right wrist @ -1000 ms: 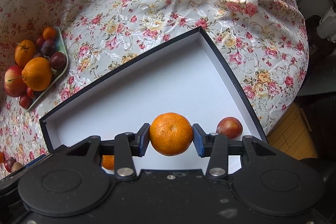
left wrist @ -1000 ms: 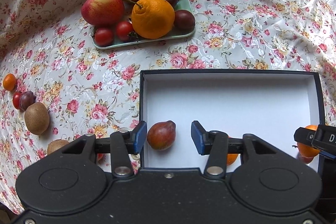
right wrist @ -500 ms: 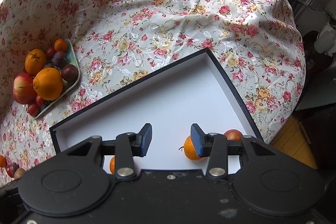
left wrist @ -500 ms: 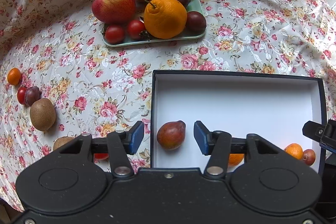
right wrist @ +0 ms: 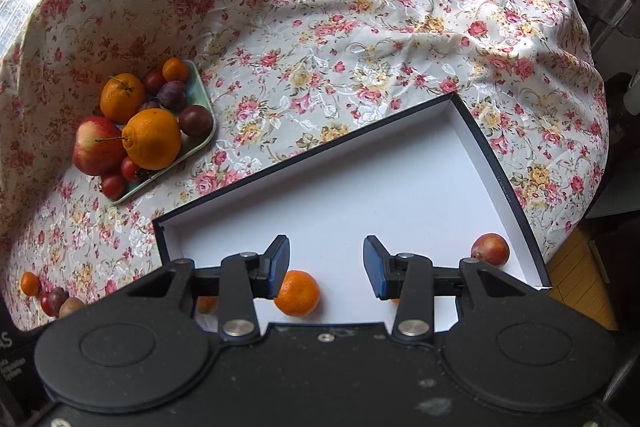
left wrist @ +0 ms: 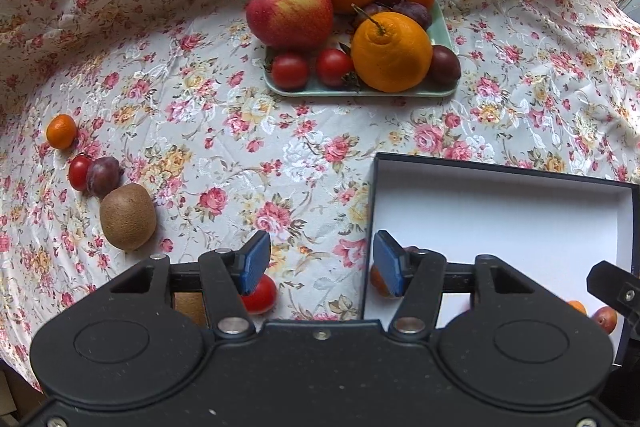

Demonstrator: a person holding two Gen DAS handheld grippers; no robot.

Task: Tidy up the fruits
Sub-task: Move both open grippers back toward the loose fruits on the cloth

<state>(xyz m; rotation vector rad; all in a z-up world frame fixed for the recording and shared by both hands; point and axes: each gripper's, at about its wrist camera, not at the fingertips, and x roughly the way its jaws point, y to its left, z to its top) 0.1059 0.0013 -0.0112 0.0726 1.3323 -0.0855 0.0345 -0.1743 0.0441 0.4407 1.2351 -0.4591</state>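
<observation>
A black box with a white floor (left wrist: 500,211) (right wrist: 380,187) lies on the flowered cloth. My left gripper (left wrist: 320,263) hangs over the cloth just left of the box, its jaws opening with nothing between them. A red tomato (left wrist: 260,297) peeks out under its left finger. My right gripper (right wrist: 326,267) stands open above the box's near side. Below it a mandarin (right wrist: 298,293) rests on the box floor, and a red plum (right wrist: 490,249) lies in the right corner. A kiwi (left wrist: 128,217), a plum (left wrist: 103,175), a cherry tomato (left wrist: 79,171) and a small mandarin (left wrist: 61,131) lie loose at the left.
A green tray (left wrist: 360,91) (right wrist: 202,99) at the back holds an apple (left wrist: 290,11), two oranges, tomatoes and plums. The cloth rises in folds behind it. The table's edge drops off right of the box, with wooden floor (right wrist: 576,267) below.
My left gripper let go of the red fruit in the box, widened and slid left onto the cloth. My right gripper dropped the mandarin into the box and lifted away.
</observation>
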